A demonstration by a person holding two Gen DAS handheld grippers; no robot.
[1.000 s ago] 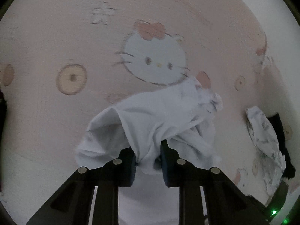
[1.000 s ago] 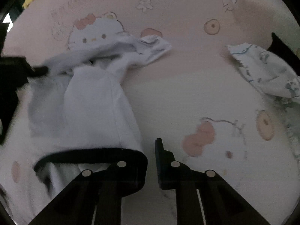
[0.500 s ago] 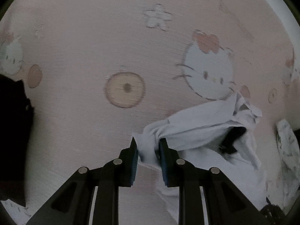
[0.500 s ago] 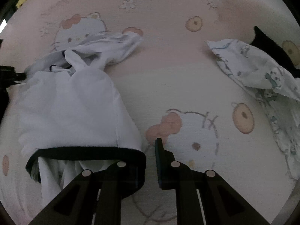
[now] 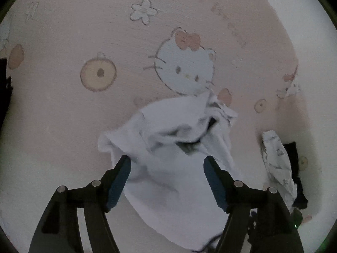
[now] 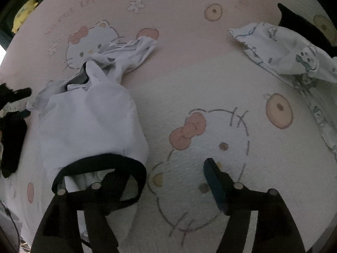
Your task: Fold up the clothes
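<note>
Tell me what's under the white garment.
The white garment lies on the pink cartoon-cat sheet, hiding part of a printed cat face. Anything else beneath is covered.

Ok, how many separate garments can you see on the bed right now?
3, maybe more out of frame. White garment with black trim on the left by the left finger of the right hand-held gripper; printed garment on the right; black garment behind it.

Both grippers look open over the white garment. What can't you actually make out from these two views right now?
- Left wrist view: white garment near hem, cut off by the frame edge and left gripper fingers.
- Right wrist view: right gripper left fingertip, hidden in the black-trimmed opening.
- Both views: dark cloth behind the printed garment, type unclear.
</note>
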